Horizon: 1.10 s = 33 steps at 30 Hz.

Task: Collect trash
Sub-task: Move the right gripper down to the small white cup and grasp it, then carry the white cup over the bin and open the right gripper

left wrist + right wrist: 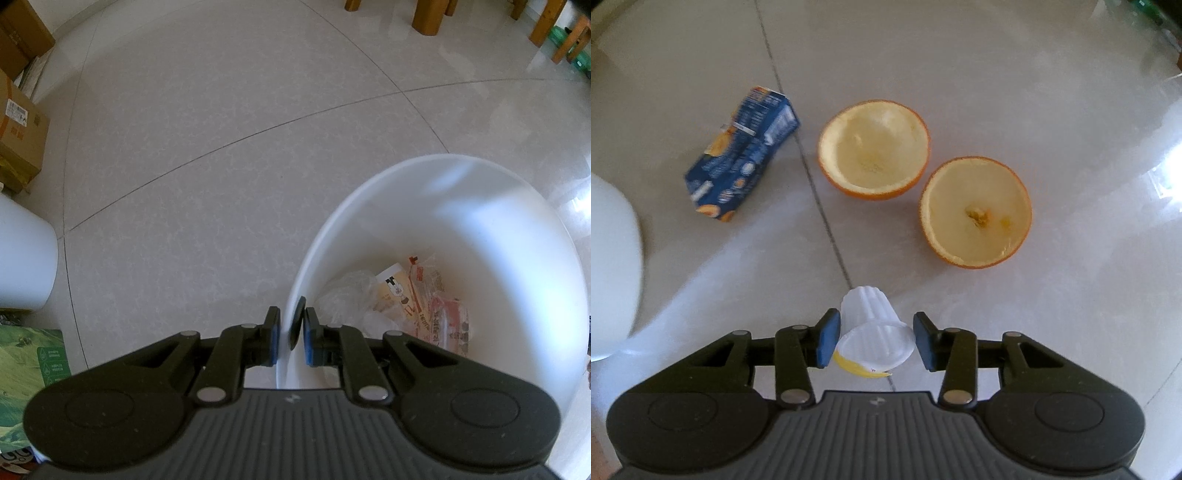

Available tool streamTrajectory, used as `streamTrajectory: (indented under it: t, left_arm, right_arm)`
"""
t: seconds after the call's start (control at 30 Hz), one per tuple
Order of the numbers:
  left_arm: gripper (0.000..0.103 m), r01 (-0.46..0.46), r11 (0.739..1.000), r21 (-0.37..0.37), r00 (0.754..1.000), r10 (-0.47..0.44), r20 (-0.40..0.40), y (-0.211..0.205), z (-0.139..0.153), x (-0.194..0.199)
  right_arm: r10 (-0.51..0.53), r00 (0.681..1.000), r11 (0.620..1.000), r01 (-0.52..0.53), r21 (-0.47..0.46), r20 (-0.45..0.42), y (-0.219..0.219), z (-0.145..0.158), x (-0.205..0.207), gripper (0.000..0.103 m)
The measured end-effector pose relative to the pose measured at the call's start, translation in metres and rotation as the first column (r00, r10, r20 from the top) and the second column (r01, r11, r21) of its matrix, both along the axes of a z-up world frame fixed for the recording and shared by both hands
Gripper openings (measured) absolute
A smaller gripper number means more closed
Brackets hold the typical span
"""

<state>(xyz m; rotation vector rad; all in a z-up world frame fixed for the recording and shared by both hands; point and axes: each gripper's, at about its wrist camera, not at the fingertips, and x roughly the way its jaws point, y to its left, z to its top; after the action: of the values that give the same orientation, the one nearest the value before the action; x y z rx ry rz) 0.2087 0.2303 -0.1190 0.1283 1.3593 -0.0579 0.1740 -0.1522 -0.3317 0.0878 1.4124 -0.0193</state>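
Jaws on my left gripper (291,334) are clamped on the rim of the white plastic bin (480,206), near edge pinched between the blue pads, bin tilted toward me. Crumpled snack wrappers and clear plastic (417,302) already sit at its bottom. Risk here: thin rim slips out of the pinch and the bin tips, spilling what's collected.

Right gripper (875,341) has the small white ribbed plastic cup (868,317) between its pads, foil lid (873,350) toward the camera and peeling yellow at the edge. Left pad touches the cup; whether the right pad touches I can't tell, it looks just off the wall. So the grip reads loose to me. Cup is tapered and slick, so it could squirt out or rotate on the carry.

On the floor beyond, left to right: crushed blue juice carton (742,151), then two hollow orange peel halves (873,147) (975,212). Peel bowls are wide and soft; jaws may crush them or fail to span them.
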Motion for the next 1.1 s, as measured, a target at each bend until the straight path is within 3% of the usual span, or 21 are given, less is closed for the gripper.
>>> streamTrajectory:
  t: [0.2, 0.33, 0.5, 0.8, 0.93, 1.1]
  left_arm:
    - [0.012, 0.009, 1.0, 0.009, 1.0, -0.009, 0.004, -0.002, 0.0, -0.001]
    - [0.011, 0.007, 1.0, 0.008, 1.0, -0.007, 0.005, -0.002, 0.0, -0.001]
    - [0.011, 0.001, 1.0, 0.001, 1.0, -0.001, 0.003, 0.0, 0.0, -0.001]
    - [0.011, -0.009, 1.0, -0.01, 1.0, 0.009, 0.002, 0.001, 0.0, 0.0]
    - [0.011, -0.01, 1.0, -0.011, 1.0, 0.01, 0.001, 0.002, 0.001, 0.0]
    - [0.011, -0.012, 1.0, -0.021, 1.0, 0.012, 0.001, 0.005, 0.001, 0.0]
  right_arm:
    - [0.028, 0.999, 1.0, -0.028, 0.007, -0.027, 0.014, 0.035, -0.007, 0.049]
    - [0.1, 0.995, 0.995, -0.1, 0.0, -0.017, 0.034, 0.075, -0.01, 0.049]
    - [0.221, 0.975, 0.975, -0.221, 0.013, 0.027, 0.066, 0.146, -0.012, 0.049]
    - [0.425, 0.886, 0.899, -0.436, 0.024, 0.187, 0.148, 0.273, -0.014, 0.049]
    - [0.475, 0.845, 0.861, -0.504, 0.072, 0.244, 0.185, 0.3, -0.015, 0.049]
    - [0.526, 0.799, 0.818, -0.569, 0.084, 0.293, 0.227, 0.308, -0.015, 0.049]
